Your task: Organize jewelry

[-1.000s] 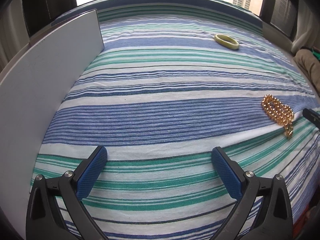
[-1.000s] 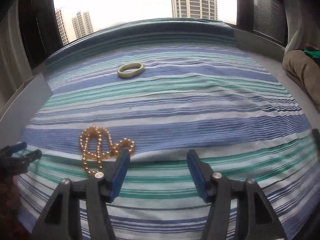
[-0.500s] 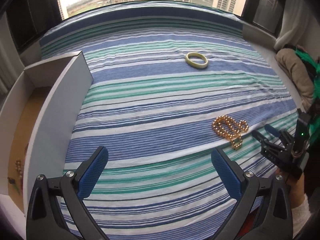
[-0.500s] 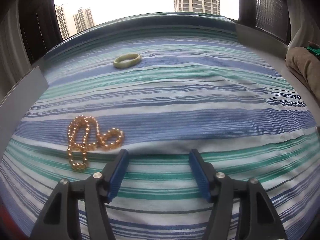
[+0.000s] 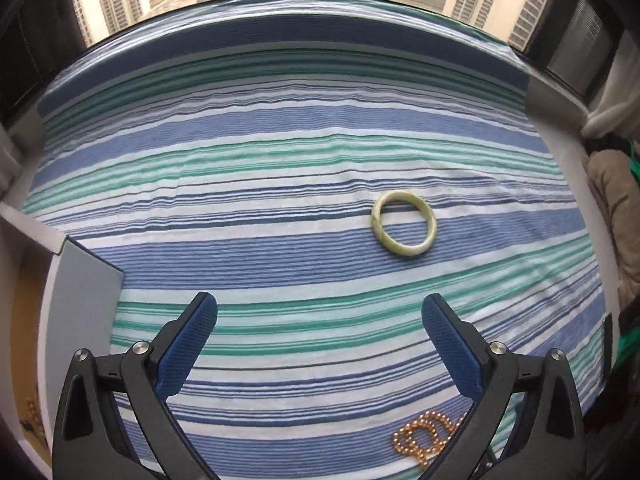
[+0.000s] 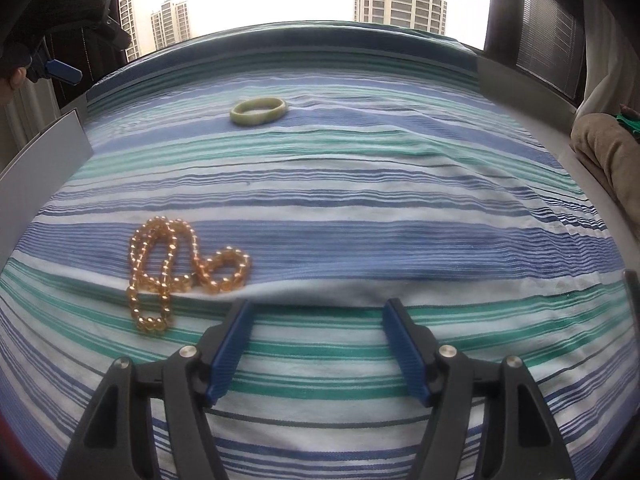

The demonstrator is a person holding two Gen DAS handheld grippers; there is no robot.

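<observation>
Striped blue, green and white bedsheet [image 5: 280, 240] covers a bed by a window with tower blocks outside. Left tongs [image 5: 319, 322] hang high above the sheet, tilted downward, jaws spread wide and gripping nothing. Ahead of them, at about one o'clock and well apart, lies the pale green jade bangle [image 5: 403, 224], flat on a blue stripe. At five o'clock, partly hidden behind the right finger, sits the amber bead necklace [image 5: 424, 440]. At nine o'clock stands the white wall of an open box [image 5: 84, 300], with a few beads visible on its tan floor.

Right tongs [image 6: 316, 320] are held low and nearly level over the sheet, jaws likewise released and empty. The amber bead necklace [image 6: 176, 268] lies in loose loops at ten o'clock, just beside the left fingertip but not touching it. The jade bangle [image 6: 259, 111] rests far ahead at eleven o'clock.

Compared with a second ago, the left tongs have risen and swung right: the box wall then filled the left side, and the bangle was small and distant. The right tongs have barely shifted.
</observation>
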